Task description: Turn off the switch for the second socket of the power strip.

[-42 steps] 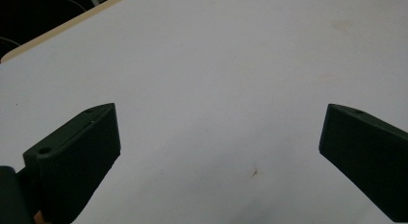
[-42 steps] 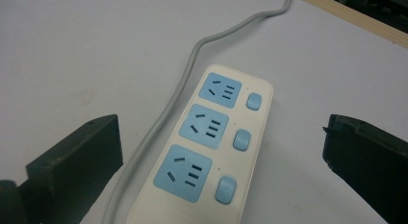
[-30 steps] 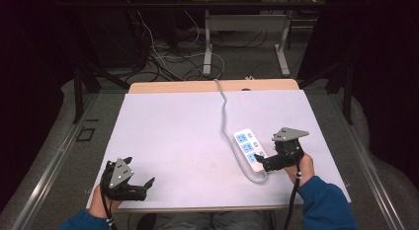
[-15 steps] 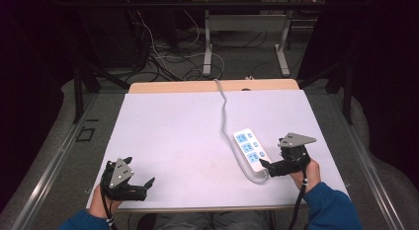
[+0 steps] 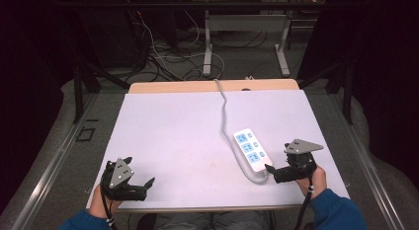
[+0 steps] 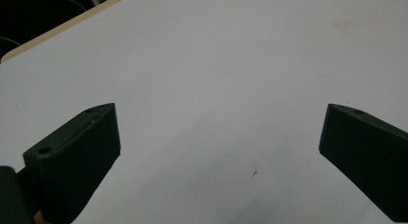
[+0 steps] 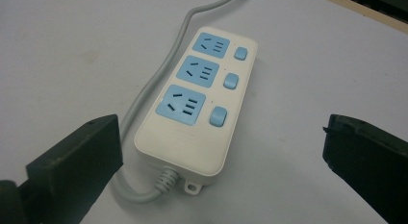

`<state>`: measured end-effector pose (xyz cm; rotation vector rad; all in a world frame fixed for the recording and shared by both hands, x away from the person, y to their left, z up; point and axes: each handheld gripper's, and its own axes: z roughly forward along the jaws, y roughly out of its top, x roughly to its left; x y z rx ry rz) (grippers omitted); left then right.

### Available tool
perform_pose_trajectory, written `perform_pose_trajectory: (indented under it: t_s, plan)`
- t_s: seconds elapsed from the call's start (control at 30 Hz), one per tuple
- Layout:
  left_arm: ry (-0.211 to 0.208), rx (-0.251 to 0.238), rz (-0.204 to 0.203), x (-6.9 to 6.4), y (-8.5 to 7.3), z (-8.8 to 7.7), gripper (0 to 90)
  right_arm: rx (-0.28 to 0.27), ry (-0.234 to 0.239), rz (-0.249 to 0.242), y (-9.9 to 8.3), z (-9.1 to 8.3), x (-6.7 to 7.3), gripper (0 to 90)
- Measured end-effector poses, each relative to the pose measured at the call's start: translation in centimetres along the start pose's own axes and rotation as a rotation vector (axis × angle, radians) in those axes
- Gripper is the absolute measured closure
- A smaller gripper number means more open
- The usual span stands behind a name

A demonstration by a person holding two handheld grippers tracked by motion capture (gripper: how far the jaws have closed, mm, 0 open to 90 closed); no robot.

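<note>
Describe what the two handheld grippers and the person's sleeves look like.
Both the left gripper and right gripper are black with two blocky jaws, each topped by a grey three-cornered plate. A black cable trails from each. The sleeves are blue.

Table [image 5: 173, 126]: flat pale lavender-white top, with a bare wooden strip along the far edge. Power strip [image 5: 252, 152], white with three blue sockets and three blue switches, lies flat on it. Its grey cable [image 5: 223, 109] loops round the strip's near end, then runs past the strip to the far edge
</note>
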<state>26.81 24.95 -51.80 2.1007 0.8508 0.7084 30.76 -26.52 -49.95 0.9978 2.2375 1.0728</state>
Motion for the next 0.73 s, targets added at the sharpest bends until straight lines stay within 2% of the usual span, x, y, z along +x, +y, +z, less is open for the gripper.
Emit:
perform_pose_trajectory:
  t_s: [0.03, 0.37, 0.47, 0.5, 0.57, 0.73]
  plan:
    - [0.0, 0.0, 0.0, 0.0, 0.0, 0.0, 0.6, -0.001, 0.002, -0.013, -0.1, -0.1, -0.1, 0.0]
    - [0.0, 0.001, 0.001, 0.0, 0.0, 0.0, 0.6, 0.002, -0.008, 0.014, -1.3, -1.0, 0.1, 0.0]
    - [0.0, 0.001, 0.001, 0.0, 0.0, 0.0, 0.6, 0.007, -0.008, 0.0, -1.5, -1.3, 0.0, 0.0]
    - [-0.005, -0.001, -0.008, -0.1, 0.0, 0.1, 0.6, -0.01, -0.011, 0.006, -1.6, -1.2, 0.0, 0.0]
    - [-0.008, 0.003, -0.005, -0.1, 0.0, 0.1, 0.6, 0.0, -0.015, 0.017, -1.7, -1.3, 0.1, 0.0]
    - [-0.006, 0.002, -0.009, -0.1, 0.0, 0.1, 0.6, -0.005, -0.012, 0.012, -1.7, -1.3, 0.1, 0.0]
